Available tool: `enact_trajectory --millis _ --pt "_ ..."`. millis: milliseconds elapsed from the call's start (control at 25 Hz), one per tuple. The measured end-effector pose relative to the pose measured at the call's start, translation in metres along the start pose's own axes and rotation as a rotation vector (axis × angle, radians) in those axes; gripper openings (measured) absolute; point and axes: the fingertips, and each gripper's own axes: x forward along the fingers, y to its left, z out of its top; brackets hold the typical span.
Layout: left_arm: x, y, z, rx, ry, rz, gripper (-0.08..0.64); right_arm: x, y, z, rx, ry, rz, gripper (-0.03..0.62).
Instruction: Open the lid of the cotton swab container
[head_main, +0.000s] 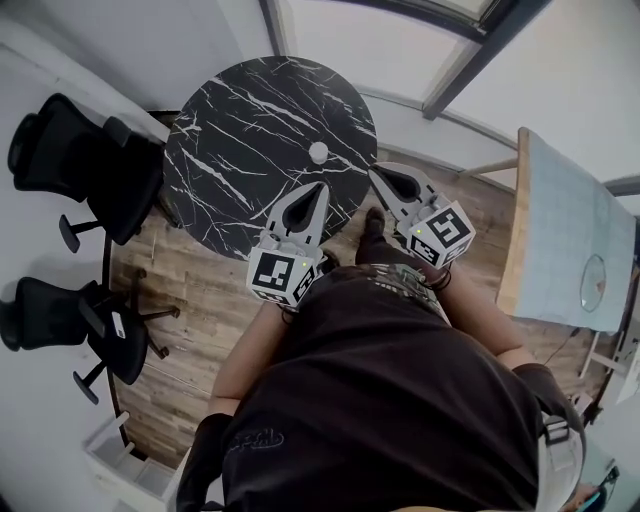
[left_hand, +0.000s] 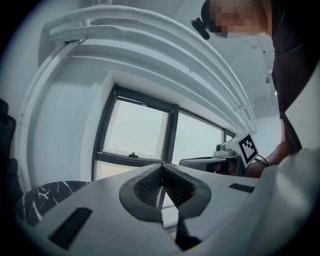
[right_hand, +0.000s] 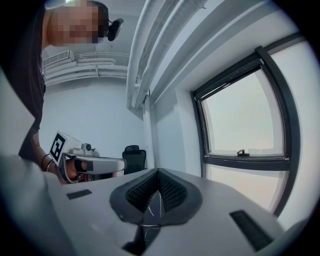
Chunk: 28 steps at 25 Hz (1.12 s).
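On the table (head_main: 240, 130), the cotton swab container (head_main: 318, 152) lies beyond the left gripper (head_main: 320, 188) and right gripper (head_main: 378, 172), both closed empty.

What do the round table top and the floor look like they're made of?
Table top: black marble or a marble-look surface, judging by the irregular white veins; its finish looks smooth. Floor: brown wood planks or wood-look laminate, with visible grain and plank seams.
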Motion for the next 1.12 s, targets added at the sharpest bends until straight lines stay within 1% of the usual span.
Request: enact_trajectory --millis 200,400,600,680,880,1120 --pt "0.005 0.01 -0.002 0.0 0.009 0.024 0.012 0.017 -0.004 0.0 0.001 0.013 0.04 0.023" --pt "0.016 0.023 -0.003 -0.005 0.019 0.064 0.012 0.041 -0.01 0.005 -0.006 0.017 0.092 0.023" --pt "0.036 0.032 -0.008 0.005 0.038 0.101 0.012 0.059 -0.028 0.004 0.008 0.036 0.138 0.023" --pt "0.045 0.038 -0.009 0.007 0.046 0.124 0.012 0.067 -0.037 0.004 0.008 0.041 0.159 0.023" --pt "0.067 0.053 -0.017 0.045 0.08 0.199 0.012 0.086 -0.055 0.003 0.005 0.061 0.222 0.023" --pt "0.097 0.068 -0.032 0.02 0.113 0.261 0.012 0.105 -0.079 0.003 0.001 0.076 0.301 0.023"
